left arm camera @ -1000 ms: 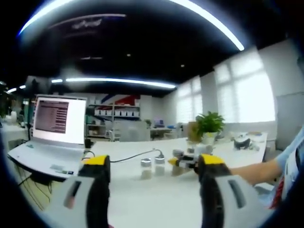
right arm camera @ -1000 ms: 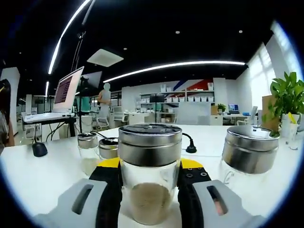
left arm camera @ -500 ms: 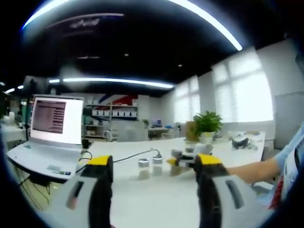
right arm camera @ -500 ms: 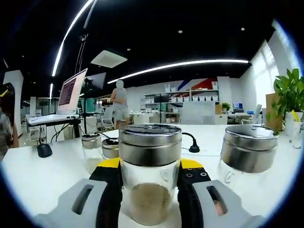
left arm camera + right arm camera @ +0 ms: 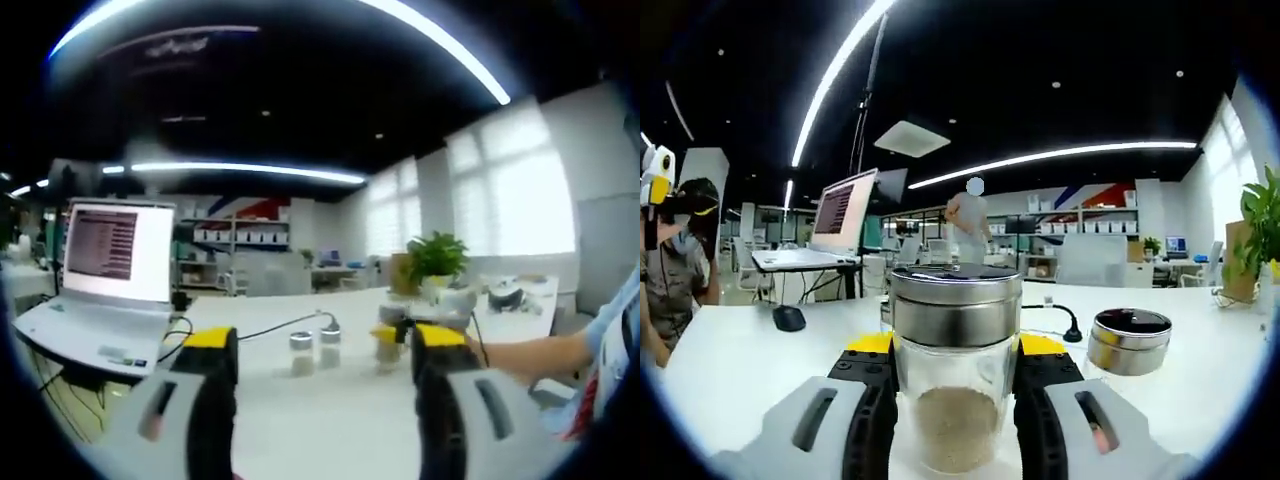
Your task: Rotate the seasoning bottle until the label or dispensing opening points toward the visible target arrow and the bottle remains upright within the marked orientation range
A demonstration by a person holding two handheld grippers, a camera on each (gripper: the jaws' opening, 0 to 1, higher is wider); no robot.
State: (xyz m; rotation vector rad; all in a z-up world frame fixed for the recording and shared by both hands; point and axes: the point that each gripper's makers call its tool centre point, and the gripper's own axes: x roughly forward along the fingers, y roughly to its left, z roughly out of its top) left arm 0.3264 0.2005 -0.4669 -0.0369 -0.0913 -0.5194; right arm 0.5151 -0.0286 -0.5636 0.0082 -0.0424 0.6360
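The bottle (image 5: 956,380) is clear glass with a shiny silver lid and light brown powder inside. The right gripper (image 5: 956,400) is grey and black with yellow tips. The left gripper (image 5: 325,400) has the same colours. The table (image 5: 330,420) is white. The laptop (image 5: 95,290) is white. The plant (image 5: 437,258) is green.

A white table (image 5: 730,350) carries a laptop (image 5: 95,285), a black mouse (image 5: 788,318), a potted plant (image 5: 434,268), a cable (image 5: 270,328) and several steel-lidded jars (image 5: 1127,341).
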